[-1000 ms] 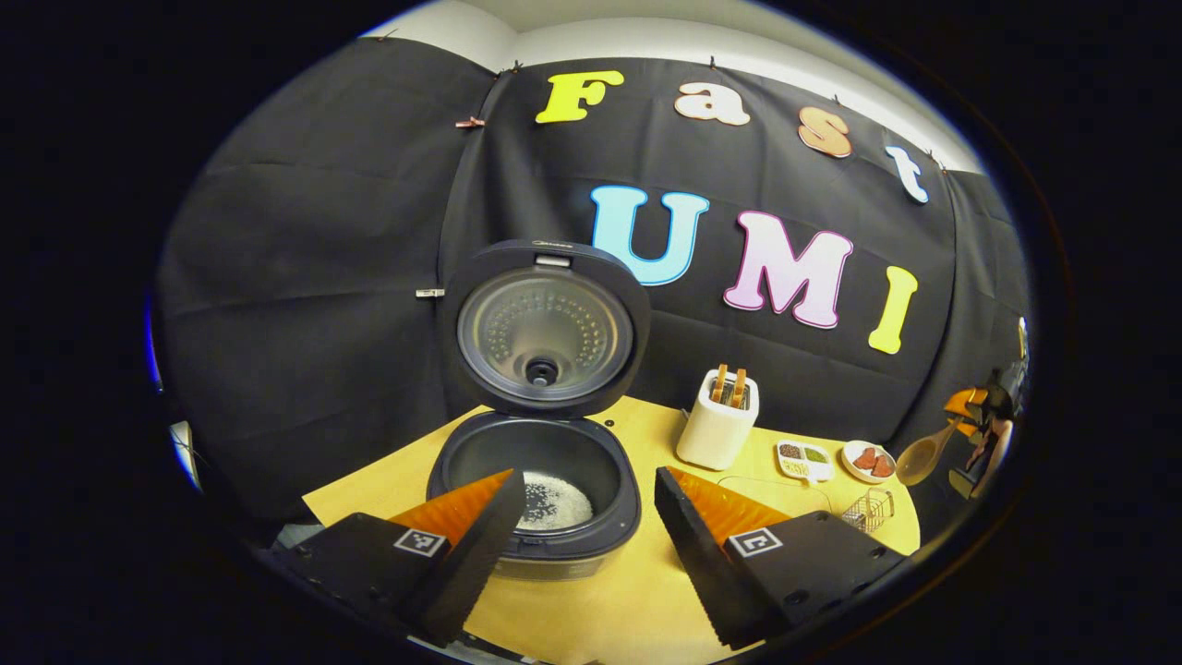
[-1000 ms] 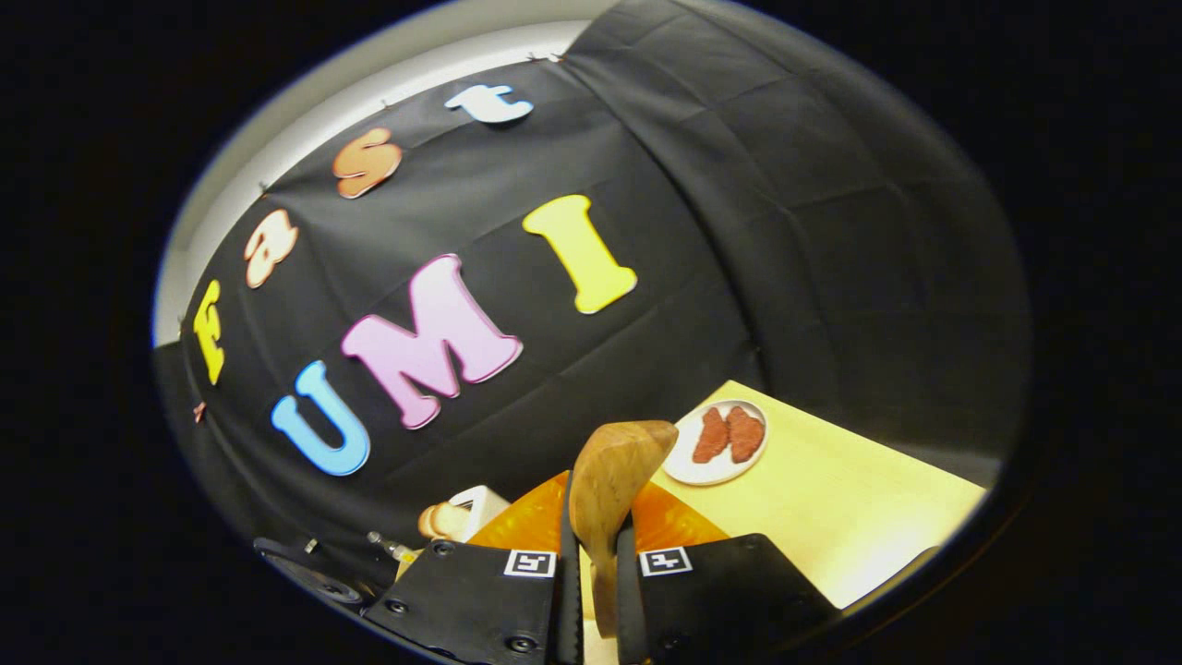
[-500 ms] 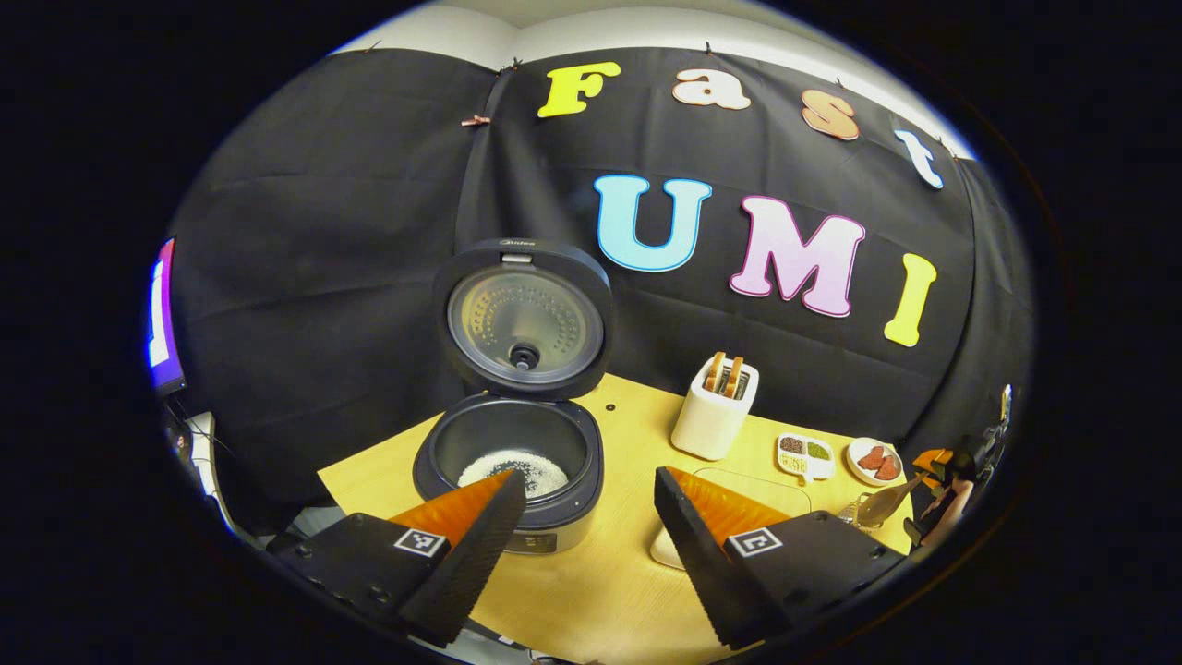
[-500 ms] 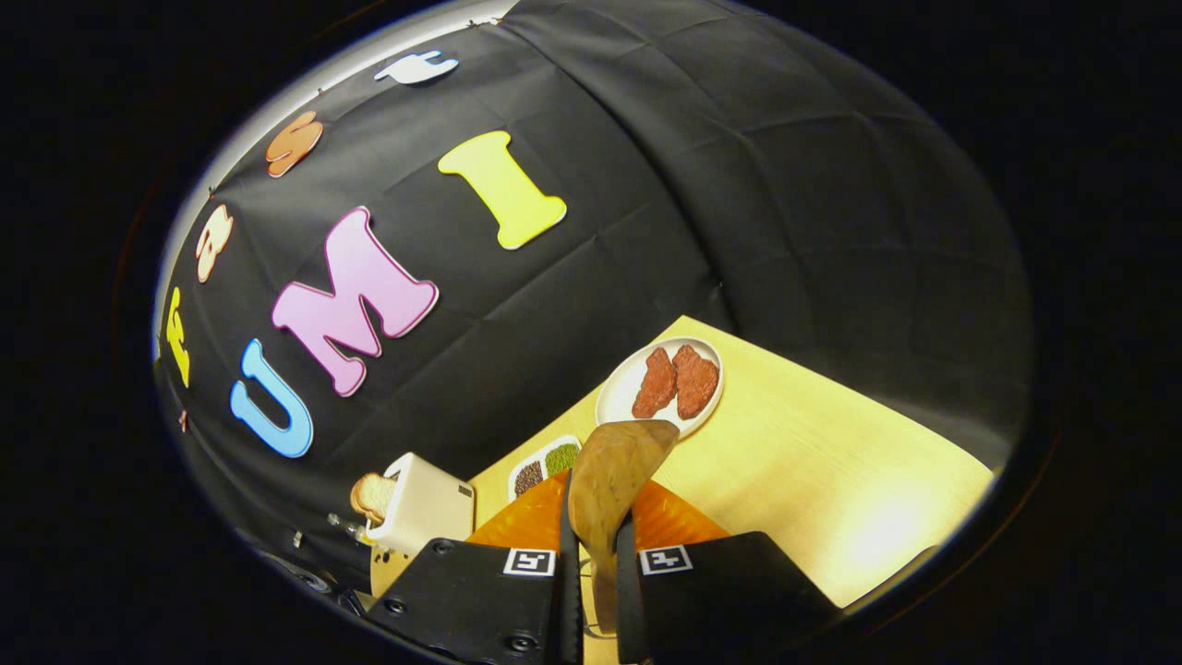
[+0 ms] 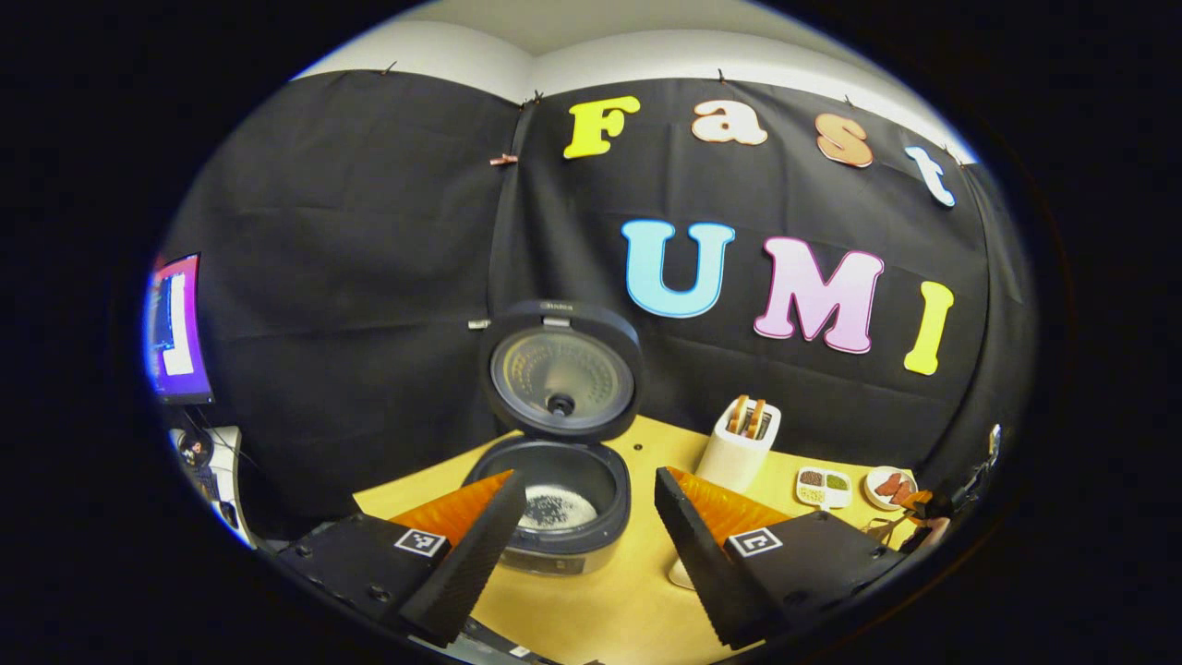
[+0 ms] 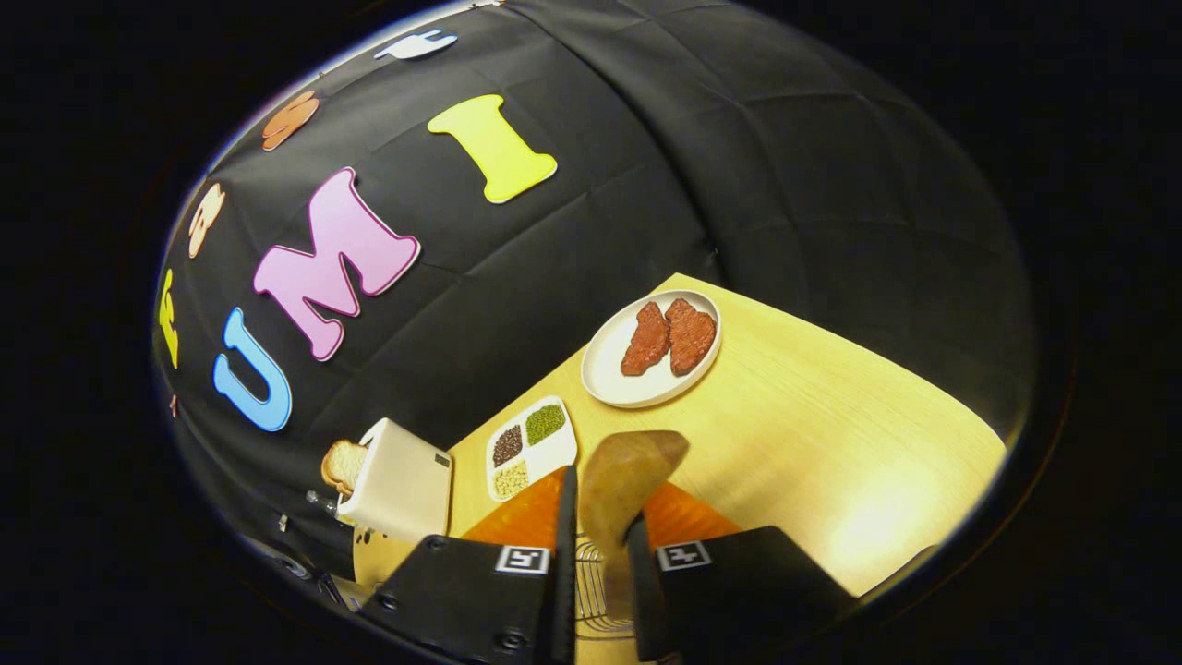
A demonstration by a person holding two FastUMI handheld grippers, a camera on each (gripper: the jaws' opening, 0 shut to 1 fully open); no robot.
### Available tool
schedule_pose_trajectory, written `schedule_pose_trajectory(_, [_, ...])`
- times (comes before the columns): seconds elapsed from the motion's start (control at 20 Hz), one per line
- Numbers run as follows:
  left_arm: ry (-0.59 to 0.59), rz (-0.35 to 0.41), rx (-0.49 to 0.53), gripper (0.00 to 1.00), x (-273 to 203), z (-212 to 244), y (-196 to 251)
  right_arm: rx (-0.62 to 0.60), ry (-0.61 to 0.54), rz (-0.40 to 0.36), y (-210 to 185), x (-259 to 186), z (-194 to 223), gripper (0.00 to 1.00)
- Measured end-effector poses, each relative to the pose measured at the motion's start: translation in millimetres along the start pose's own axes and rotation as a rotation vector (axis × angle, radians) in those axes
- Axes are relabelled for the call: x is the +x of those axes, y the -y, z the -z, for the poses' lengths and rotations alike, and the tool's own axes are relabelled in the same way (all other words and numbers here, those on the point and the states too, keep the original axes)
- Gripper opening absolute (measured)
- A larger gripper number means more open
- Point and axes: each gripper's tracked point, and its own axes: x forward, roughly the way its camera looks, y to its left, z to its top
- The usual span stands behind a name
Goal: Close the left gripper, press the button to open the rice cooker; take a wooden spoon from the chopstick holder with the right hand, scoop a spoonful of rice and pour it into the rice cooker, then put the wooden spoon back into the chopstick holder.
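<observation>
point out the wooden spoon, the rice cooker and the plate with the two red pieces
wooden spoon (image 6: pixel 628 476): right gripper view, on its bowl.
rice cooker (image 5: pixel 565 371): left gripper view, inside of its raised lid.
plate (image 6: pixel 605 369): right gripper view, bare rim left of the pieces.

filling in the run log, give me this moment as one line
rice cooker: lid open, rice inside | left gripper: open, empty | right gripper: shut on wooden spoon above wire holder

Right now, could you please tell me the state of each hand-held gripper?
Left hand-held gripper: open, holding nothing, in front of the open rice cooker.
Right hand-held gripper: closed on the wooden spoon, above a wire holder.
</observation>
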Motion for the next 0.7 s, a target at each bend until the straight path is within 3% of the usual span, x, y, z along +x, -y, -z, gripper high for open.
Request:
schedule_pose_trajectory(0.15, [0.086, 0.033, 0.049, 0.95, 18, -32, -13, -0.054, 0.075, 0.021, 4, -29, -17, 1.0])
schedule_pose_trajectory(0.4, [0.255, 0.136, 0.117, 0.95, 51, -88, -32, -0.082, 0.193, 0.113, 21, -103, -36, 0.98])
schedule_pose_trajectory(0.55, [0.354, 0.214, 0.182, 0.92, 70, -117, -38, -0.13, 0.255, 0.179, 34, -165, -30, 0.99])
schedule_pose_trajectory(0.7, [0.405, 0.285, 0.167, 0.92, 99, -131, -41, -0.183, 0.303, 0.195, 29, -224, -11, 0.98])
